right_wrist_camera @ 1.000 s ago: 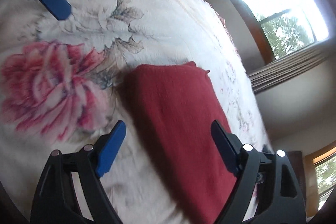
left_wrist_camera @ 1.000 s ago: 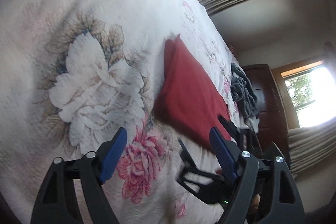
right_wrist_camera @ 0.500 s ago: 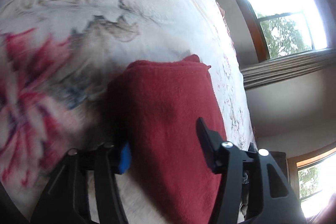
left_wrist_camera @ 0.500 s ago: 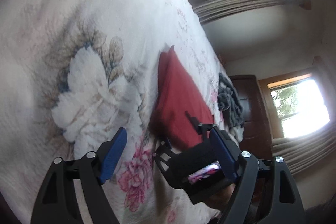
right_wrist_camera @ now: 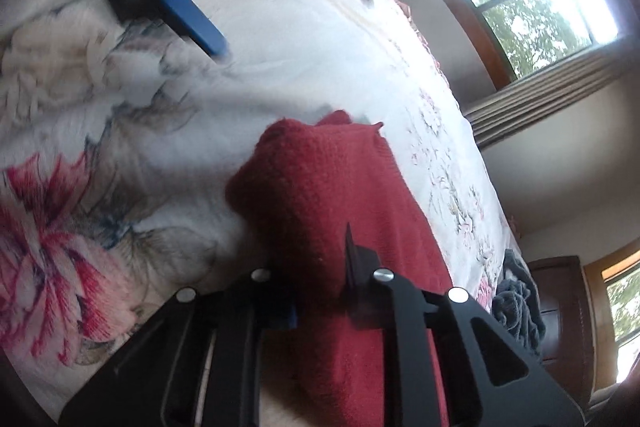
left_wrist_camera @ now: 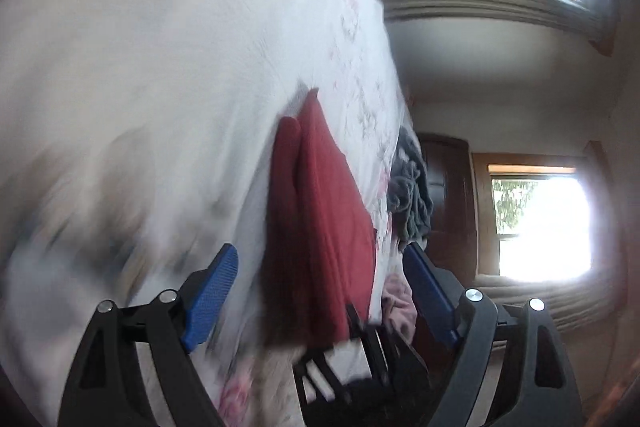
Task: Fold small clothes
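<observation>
Two grippers are mine, one in each hand, and no brand, label or writing can be read on anything in either view. My right gripper has its jaws drawn narrow, clamped on the near edge of the red cloth; one dark finger presses on top of the fabric and a sliver of blue pad shows underneath. My left gripper hangs with its jaws wide, the blue pads well apart and gripping nothing, the red cloth seen between them farther off.

That cloth is a deep red, nubbly knit, folded into a thick oblong with rounded corners; one corner at its far end pokes up in a small point. From the left wrist a fold line runs along its length, so two layers show. It lies on the bedspread, white with large pink and grey-white flowers, near the bed's far side. Beyond it, at the edge of the bed, a crumpled dark grey garment lies in a heap, with something pink just below it. Much of the left view is blurred.
</observation>
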### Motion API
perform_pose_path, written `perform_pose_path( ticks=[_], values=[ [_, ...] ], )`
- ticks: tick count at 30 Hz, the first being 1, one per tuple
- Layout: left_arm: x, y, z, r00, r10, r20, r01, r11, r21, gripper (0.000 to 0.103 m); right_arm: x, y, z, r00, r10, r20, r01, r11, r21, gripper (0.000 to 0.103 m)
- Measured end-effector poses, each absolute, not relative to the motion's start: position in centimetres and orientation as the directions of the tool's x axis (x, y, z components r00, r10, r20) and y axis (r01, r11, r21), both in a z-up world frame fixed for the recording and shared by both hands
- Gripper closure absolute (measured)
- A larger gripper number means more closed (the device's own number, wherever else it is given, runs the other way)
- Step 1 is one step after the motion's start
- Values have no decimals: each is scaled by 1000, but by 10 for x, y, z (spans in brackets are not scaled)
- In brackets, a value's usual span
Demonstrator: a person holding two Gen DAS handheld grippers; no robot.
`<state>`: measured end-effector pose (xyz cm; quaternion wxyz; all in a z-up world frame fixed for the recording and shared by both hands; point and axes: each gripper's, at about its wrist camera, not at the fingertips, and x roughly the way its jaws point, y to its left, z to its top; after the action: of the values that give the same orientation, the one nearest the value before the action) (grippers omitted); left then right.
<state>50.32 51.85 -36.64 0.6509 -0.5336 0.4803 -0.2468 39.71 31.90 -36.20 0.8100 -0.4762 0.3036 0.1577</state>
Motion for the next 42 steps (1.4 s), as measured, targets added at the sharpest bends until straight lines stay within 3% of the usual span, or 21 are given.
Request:
perform_pose_path(
  ticks=[7, 15, 16, 18, 20, 22, 29, 42],
  values=[
    [591, 466, -391, 227, -855, -467, -220, 422, -880, 18, 406, 305, -341, 757, -10, -653, -539, 557, -632, 88],
    [628, 425, -393, 98, -799, -593, -185, 571, -800, 20, 410, 296, -331, 746, 13, -666, -537, 603, -590, 88],
    [630, 423, -393, 89, -791, -605, -183, 584, -791, 22, 408, 297, -331, 745, 14, -667, -537, 605, -588, 88],
    [633, 415, -394, 52, -779, -625, -178, 608, -773, 36, 408, 296, -330, 744, 17, -668, -536, 613, -580, 88],
    [634, 408, -395, 12, -765, -644, -170, 633, -756, 56, 404, 296, -328, 743, 21, -669, -533, 622, -573, 88],
    [634, 404, -399, -26, -754, -657, -180, 650, -739, 65, 404, 294, -326, 741, 27, -671, -532, 633, -562, 88],
    [631, 404, -399, -37, -753, -657, -184, 651, -737, 79, 407, 290, -325, 729, 42, -683, -521, 681, -515, 88],
    [637, 394, -365, -21, -731, -682, -119, 679, -724, 84, 406, 284, -310, 734, 59, -676, -501, 720, -481, 88]
  ],
)
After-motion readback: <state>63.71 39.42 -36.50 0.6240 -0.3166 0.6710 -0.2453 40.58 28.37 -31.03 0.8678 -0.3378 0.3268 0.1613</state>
